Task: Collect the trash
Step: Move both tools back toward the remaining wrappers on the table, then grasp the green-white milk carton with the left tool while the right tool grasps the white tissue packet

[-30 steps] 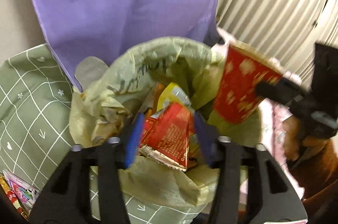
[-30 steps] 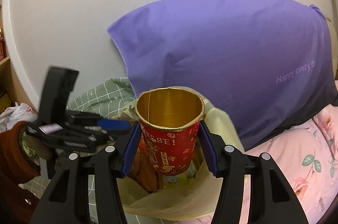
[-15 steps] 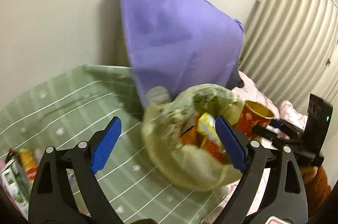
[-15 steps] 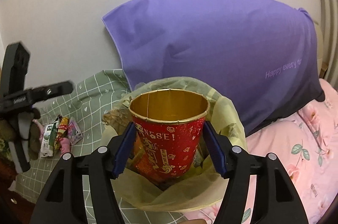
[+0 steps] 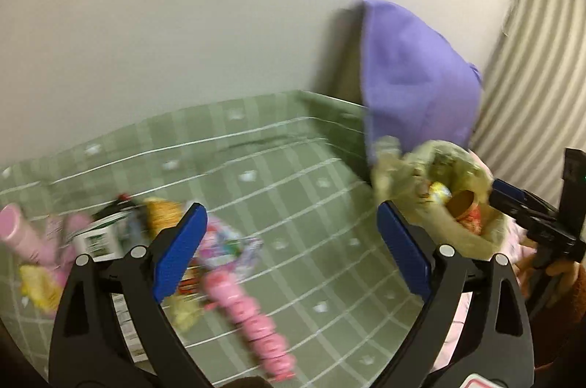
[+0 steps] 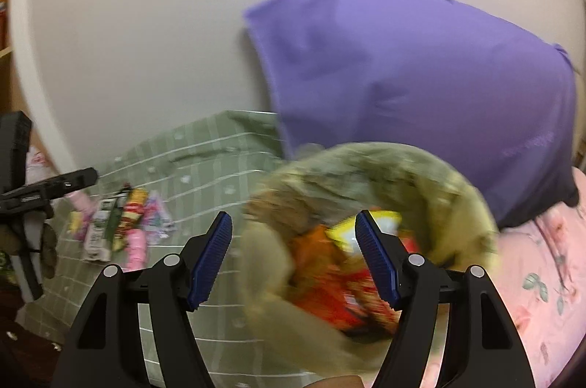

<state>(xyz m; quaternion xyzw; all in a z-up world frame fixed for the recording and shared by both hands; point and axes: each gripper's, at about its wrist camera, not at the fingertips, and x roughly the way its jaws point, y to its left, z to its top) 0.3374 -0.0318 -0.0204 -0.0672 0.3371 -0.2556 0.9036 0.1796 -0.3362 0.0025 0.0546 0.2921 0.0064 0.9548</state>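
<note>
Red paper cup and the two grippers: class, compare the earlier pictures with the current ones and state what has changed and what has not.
The right gripper has let go of the red paper cup, which now lies in the trash bag; its jaws stand open. The left gripper, empty, has swung left towards the wrappers on the green sheet. The bag and the purple pillow stay where they were.

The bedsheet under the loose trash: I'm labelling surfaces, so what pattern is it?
The bedsheet is sage green with a white grid and small white motifs, clearest in the left wrist view.
</note>
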